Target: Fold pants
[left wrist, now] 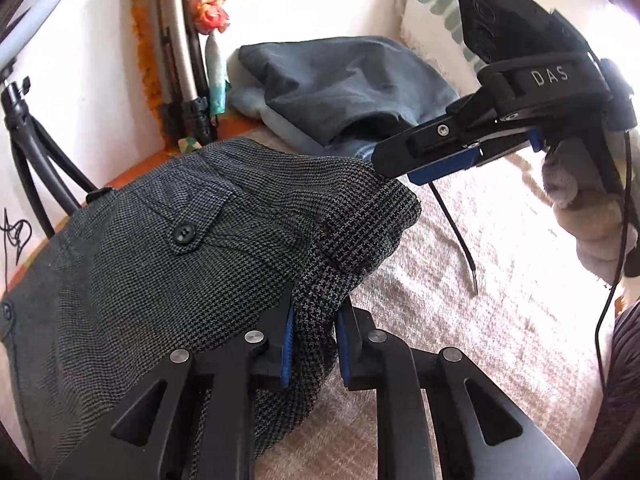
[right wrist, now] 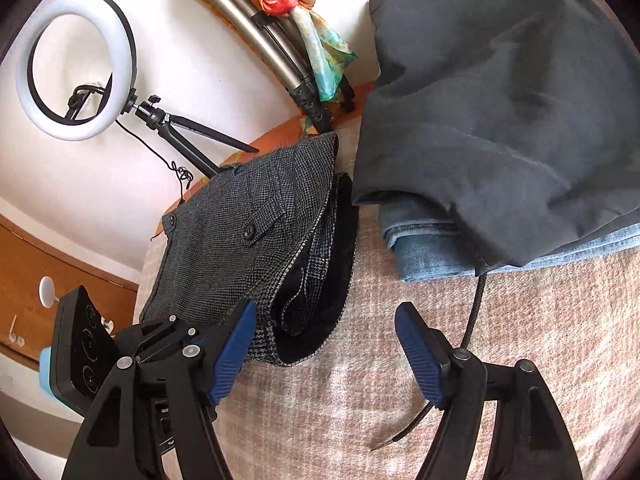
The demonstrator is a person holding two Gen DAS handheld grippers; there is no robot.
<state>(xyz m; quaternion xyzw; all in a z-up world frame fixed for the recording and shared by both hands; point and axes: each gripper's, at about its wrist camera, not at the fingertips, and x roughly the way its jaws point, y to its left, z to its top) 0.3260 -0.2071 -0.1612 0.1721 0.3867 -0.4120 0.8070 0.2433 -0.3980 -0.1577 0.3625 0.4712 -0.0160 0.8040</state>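
Dark grey checked pants (left wrist: 192, 264) with a buttoned back pocket lie bunched on a pinkish woven bed cover (left wrist: 480, 320). My left gripper (left wrist: 314, 344) is shut on the pants' waistband edge, cloth pinched between its blue pads. My right gripper (left wrist: 380, 160) hovers at the far corner of the waistband. In the right wrist view the right gripper (right wrist: 326, 344) is open, its blue pads wide apart just in front of the open waist of the pants (right wrist: 256, 232); the left gripper's body (right wrist: 160, 352) is at lower left.
A stack of folded dark grey and blue denim clothes (right wrist: 500, 140) lies at the back right. A ring light on a small tripod (right wrist: 74, 66) and folded tripod legs with a scarf (right wrist: 292, 40) stand by the white wall. A black cord (right wrist: 472, 312) lies on the cover.
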